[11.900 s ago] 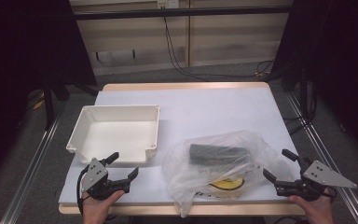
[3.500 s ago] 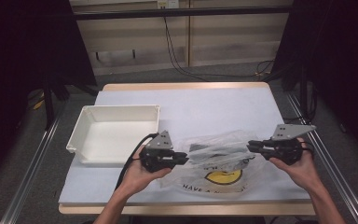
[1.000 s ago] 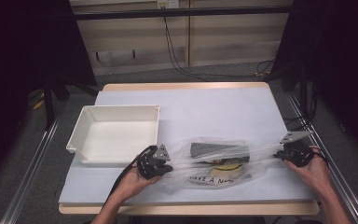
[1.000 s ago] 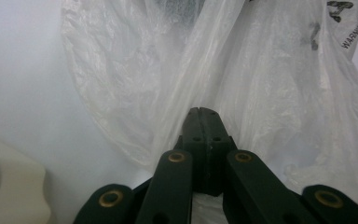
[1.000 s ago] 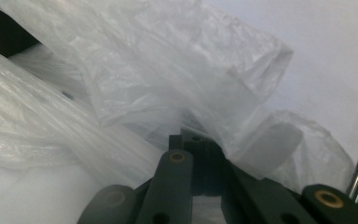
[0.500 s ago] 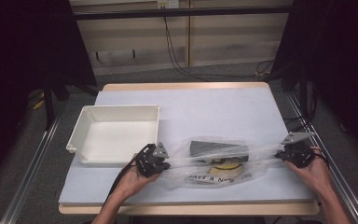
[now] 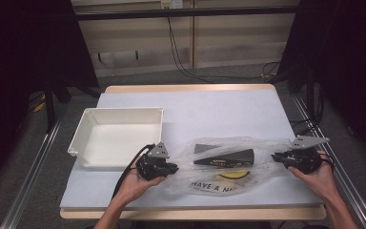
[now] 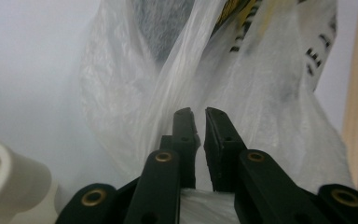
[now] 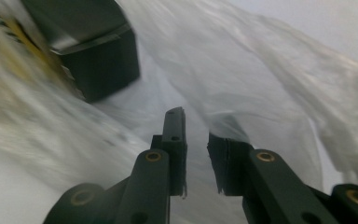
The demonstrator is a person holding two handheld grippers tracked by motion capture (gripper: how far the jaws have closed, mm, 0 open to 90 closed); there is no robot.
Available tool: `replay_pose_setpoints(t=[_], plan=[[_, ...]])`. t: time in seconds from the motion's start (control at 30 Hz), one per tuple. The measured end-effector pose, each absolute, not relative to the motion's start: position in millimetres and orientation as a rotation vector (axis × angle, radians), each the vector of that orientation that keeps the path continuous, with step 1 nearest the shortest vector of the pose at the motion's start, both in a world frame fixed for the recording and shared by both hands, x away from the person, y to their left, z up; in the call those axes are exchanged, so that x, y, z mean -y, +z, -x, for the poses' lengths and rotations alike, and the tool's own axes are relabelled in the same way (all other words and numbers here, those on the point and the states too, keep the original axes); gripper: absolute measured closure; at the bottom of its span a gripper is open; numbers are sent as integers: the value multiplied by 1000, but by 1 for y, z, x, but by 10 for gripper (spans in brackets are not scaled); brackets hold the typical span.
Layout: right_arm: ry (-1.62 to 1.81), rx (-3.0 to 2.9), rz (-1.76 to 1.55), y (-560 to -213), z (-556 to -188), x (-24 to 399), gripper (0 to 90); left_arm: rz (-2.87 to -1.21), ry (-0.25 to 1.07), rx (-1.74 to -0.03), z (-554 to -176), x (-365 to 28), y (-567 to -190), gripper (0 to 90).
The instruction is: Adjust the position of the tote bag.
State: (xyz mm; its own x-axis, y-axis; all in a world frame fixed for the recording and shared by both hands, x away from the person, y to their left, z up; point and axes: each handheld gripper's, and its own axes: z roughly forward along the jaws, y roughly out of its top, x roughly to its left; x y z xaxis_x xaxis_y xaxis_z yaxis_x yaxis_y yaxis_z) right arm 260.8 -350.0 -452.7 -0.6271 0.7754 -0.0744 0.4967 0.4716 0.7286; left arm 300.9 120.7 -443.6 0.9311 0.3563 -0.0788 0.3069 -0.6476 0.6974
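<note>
One white tray [image 7: 116, 136] sits at the left of one table [image 7: 209, 107]. Just right of it, the left gripper [image 7: 170, 168] has its jaws parted by a narrow slit; they have just been opening, with plastic film bunched between them. One clear plastic bag [image 7: 228, 164] lies flat near the table's front edge, printed "HAVE A N…" beside a yellow mark, with one dark wedge-shaped box [image 7: 225, 156] inside. At the bag's right end, the right gripper [image 7: 277, 158] stands slightly apart too, also just opening, film draped at its jaws.
</note>
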Motion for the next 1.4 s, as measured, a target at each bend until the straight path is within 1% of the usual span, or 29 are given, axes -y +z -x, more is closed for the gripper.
replay_pose_setpoints(t=[0.03,0.07,0.1,0.13,0.17,0.2,0.33,0.4,0.43,0.47,0.5,0.53,0.6,0.63,0.67,0.77,1.03,1.13,1.23,1.3,1.37,1.4], plan=[[962,-2327,-1065,-453,-261,350,756,-2308,85,-460,-300,-121,-441,823],[982,-2319,-1061,-450,-258,349,727,-2290,85,-457,-299,-121,-438,802],[1011,-2310,-1056,-446,-251,348,664,-2278,80,-450,-297,-121,-435,780],[1011,-2310,-1056,-446,-251,348,664,-2277,96,-441,-296,-120,-431,780],[1046,-2302,-1052,-442,-245,347,630,-2272,95,-431,-295,-118,-428,747],[1046,-2302,-1052,-442,-245,347,630,-2272,92,-422,-293,-116,-424,747],[1101,-2269,-1022,-434,-233,340,603,-2255,87,-366,-286,-109,-414,678],[1140,-2266,-1004,-428,-227,334,621,-2235,80,-353,-285,-107,-411,678],[1155,-2265,-993,-426,-226,331,636,-2221,68,-342,-285,-106,-409,700],[1168,-2269,-975,-423,-224,327,665,-2220,63,-331,-286,-103,-407,737],[1199,-2292,-934,-420,-224,316,750,-2226,41,-310,-288,-98,-406,825],[1199,-2292,-934,-420,-224,316,750,-2215,27,-299,-289,-93,-407,825],[1214,-2322,-909,-422,-225,305,813,-2235,-8,-271,-291,-79,-410,882],[1231,-2366,-882,-426,-228,292,863,-2265,-14,-249,-293,-71,-411,894],[1246,-2378,-876,-429,-229,286,876,-2275,-15,-249,-294,-63,-413,895],[1266,-2405,-871,-434,-233,277,899,-2276,-42,-242,-301,-43,-418,894],[1223,-2435,-875,-451,-244,260,900,-2336,-36,-230,-314,-8,-428,863],[1195,-2455,-871,-459,-245,254,900,-2352,13,-230,-320,-2,-425,857],[1182,-2482,-864,-465,-247,250,900,-2333,36,-270,-328,-1,-422,857],[1174,-2491,-860,-468,-247,248,900,-2295,-5,-290,-333,-3,-420,857],[1178,-2502,-853,-470,-246,247,900,-2329,39,-290,-337,-2,-417,857],[1178,-2510,-853,-471,-245,246,900,-2324,35,-307,-340,-1,-418,857]])
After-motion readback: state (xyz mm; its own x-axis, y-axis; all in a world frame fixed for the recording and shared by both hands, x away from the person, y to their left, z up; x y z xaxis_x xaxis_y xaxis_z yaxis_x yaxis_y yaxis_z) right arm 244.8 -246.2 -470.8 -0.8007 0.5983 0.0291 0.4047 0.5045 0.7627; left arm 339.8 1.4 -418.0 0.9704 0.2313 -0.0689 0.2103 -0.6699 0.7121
